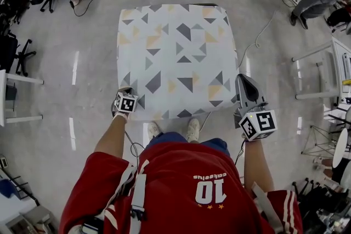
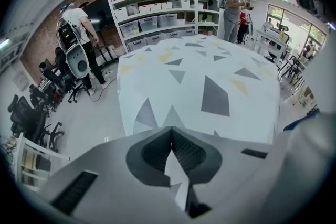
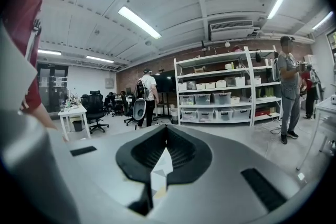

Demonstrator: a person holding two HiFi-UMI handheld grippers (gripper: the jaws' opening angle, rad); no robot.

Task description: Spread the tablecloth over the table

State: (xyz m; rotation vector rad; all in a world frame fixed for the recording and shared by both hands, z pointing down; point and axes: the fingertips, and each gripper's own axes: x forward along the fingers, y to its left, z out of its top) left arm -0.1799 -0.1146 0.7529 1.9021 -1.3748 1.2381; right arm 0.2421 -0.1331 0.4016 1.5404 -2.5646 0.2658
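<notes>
The tablecloth (image 1: pixel 178 57) lay flat over the table, hiding it, in the middle of the floor (image 1: pixel 82 63). It was nearly square, with no clear long axis. Its sides ran straight away from the person, and its far edge faced the shelves (image 2: pixel 157 8). The left gripper (image 1: pixel 125 93) pointed steeply down at the near left corner, its jaws closed on the cloth. The right gripper (image 1: pixel 245 82) pinched a fold at the near right corner and pointed almost level.
</notes>
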